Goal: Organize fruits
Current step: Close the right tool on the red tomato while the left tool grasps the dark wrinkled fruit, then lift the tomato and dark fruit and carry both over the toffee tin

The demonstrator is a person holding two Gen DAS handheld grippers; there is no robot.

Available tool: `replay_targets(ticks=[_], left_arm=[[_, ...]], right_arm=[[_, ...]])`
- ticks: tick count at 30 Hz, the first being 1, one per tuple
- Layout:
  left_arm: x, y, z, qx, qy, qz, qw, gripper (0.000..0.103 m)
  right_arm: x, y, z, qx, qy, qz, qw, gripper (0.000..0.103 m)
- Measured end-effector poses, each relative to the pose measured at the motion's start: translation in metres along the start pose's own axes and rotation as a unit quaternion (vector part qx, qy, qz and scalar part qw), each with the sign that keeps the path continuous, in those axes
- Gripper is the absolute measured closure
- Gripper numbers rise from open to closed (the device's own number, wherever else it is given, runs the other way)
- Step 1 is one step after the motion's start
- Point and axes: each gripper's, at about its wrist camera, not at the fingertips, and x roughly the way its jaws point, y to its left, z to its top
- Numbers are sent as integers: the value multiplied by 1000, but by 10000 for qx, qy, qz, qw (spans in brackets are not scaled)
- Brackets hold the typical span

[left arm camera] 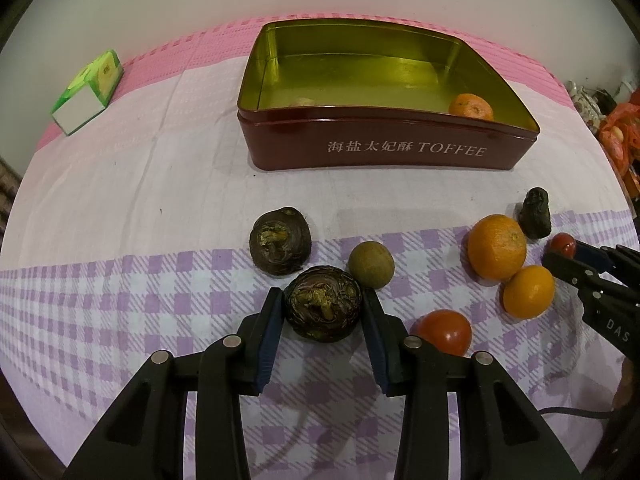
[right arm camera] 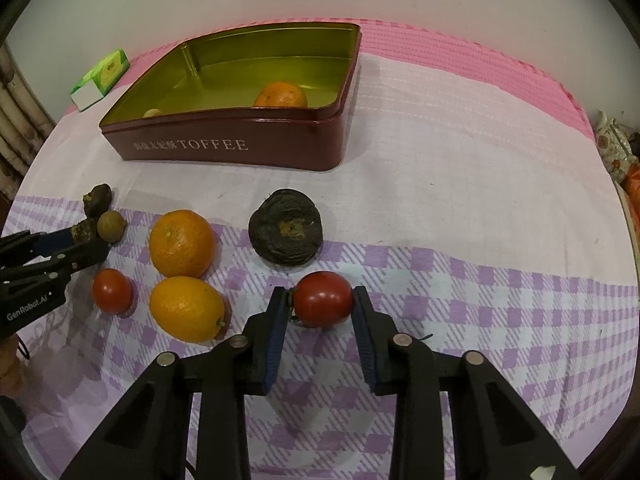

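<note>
In the left wrist view my left gripper (left arm camera: 322, 294) is shut on a dark water chestnut (left arm camera: 323, 312) that rests on the checked cloth, a pad pressed to each side. In the right wrist view my right gripper (right arm camera: 320, 291) is shut on a red tomato (right arm camera: 322, 299), also down on the cloth. Loose fruit lies between the two grippers: two oranges (right arm camera: 182, 242) (right arm camera: 186, 307), a second tomato (right arm camera: 112, 290), a small brown-green round fruit (left arm camera: 371, 265) and more dark chestnuts (left arm camera: 280, 241) (right arm camera: 285, 226). The red toffee tin (left arm camera: 384, 152) stands behind them with an orange (left arm camera: 471, 107) inside.
A green and white carton (left arm camera: 86, 92) lies at the far left on the pink cloth. A small pale item (left arm camera: 304, 101) sits in the tin's near left corner. Bags and clutter (left arm camera: 618, 132) crowd the table's right edge. A wall runs behind the table.
</note>
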Motion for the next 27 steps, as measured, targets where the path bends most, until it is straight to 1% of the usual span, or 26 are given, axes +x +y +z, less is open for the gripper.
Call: replay_targets(ticks=[6,14,27], left_arm=[[-2,0,0,-65,-21,24,10000,63],[-6,-1,0,-23,-82,3,10000,63],[-20,4,-3,-64,-186,-169,9997,63]], right_arm=[[-1,-4,0,-10,-16,-10,10000,74],[-6,-7,-1,52,15,23,10000,75],[-24,-2,4,14,-138,78,9999,75]])
